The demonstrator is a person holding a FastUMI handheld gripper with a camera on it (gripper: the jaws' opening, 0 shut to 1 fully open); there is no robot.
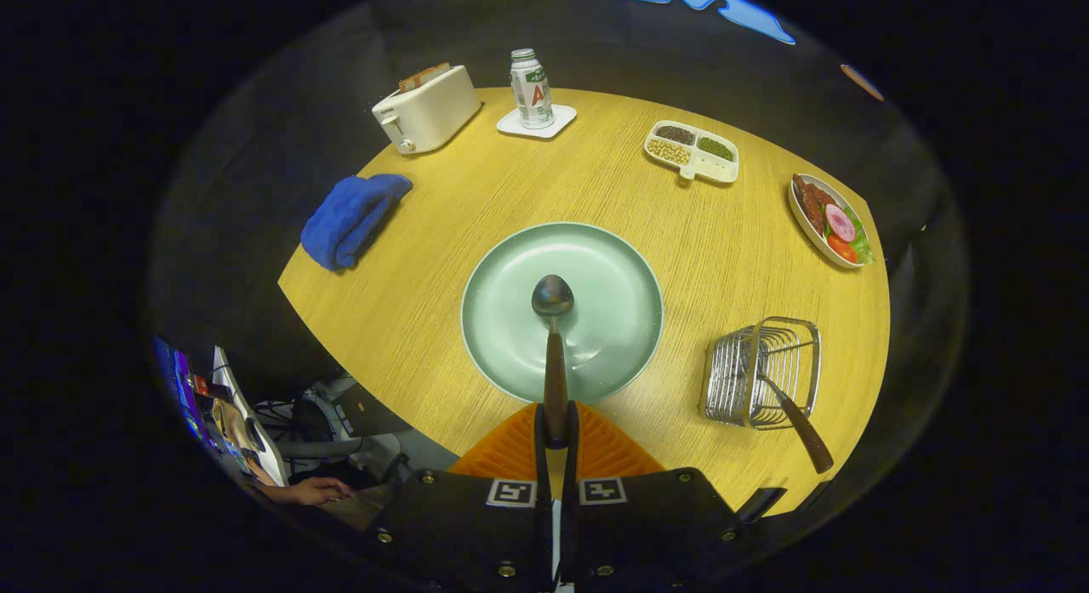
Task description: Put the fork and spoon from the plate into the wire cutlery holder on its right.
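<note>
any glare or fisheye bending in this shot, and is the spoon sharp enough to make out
In the gripper view the plate carries soft curved glare streaks; the table edge bows from fisheye distortion; the spoon, clamped between the orange fingers, is sharp, its bowl showing a small highlight; the wire cutlery holder with a brown handle leaning out reads clearly; the surroundings fall into darkness.

I see a light wooden table [476, 202] standing against dark cloth walls [281, 125], and I take it as my landmark. Its top catches soft, even light, while everything beyond its far edge falls into black. Past the table's near-left corner, lower down, sits a cluttered workstation with a glowing screen [183, 389], tangled cables [281, 410] and a person's hand [310, 491] resting there. The floor itself is too dim to make out.
</note>
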